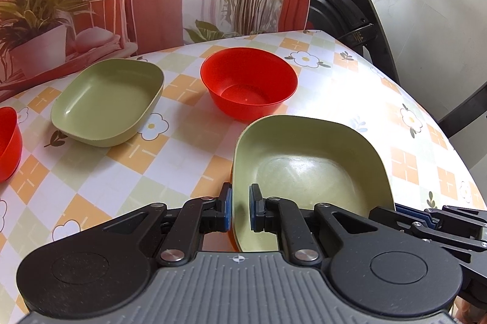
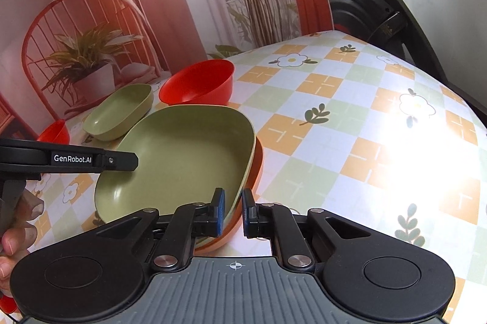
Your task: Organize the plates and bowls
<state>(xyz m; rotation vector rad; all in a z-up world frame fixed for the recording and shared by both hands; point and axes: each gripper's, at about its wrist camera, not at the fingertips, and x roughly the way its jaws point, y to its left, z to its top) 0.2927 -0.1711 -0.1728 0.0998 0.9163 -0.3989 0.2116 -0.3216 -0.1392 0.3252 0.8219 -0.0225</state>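
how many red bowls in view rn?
2: one red bowl at the back of the table, one cut off at the left edge. An orange dish sits under the near green dish; more may be hidden.

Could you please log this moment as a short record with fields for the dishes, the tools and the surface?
held dish: green plate, nested on an orange dish
left tool: pads straddle the green plate's left rim
right tool: pads straddle its right rim
other green plate: alone on the table, far left
red bowl: upright, behind the held dish
second red bowl: at left edge, partly out of view
surface: checked floral tablecloth
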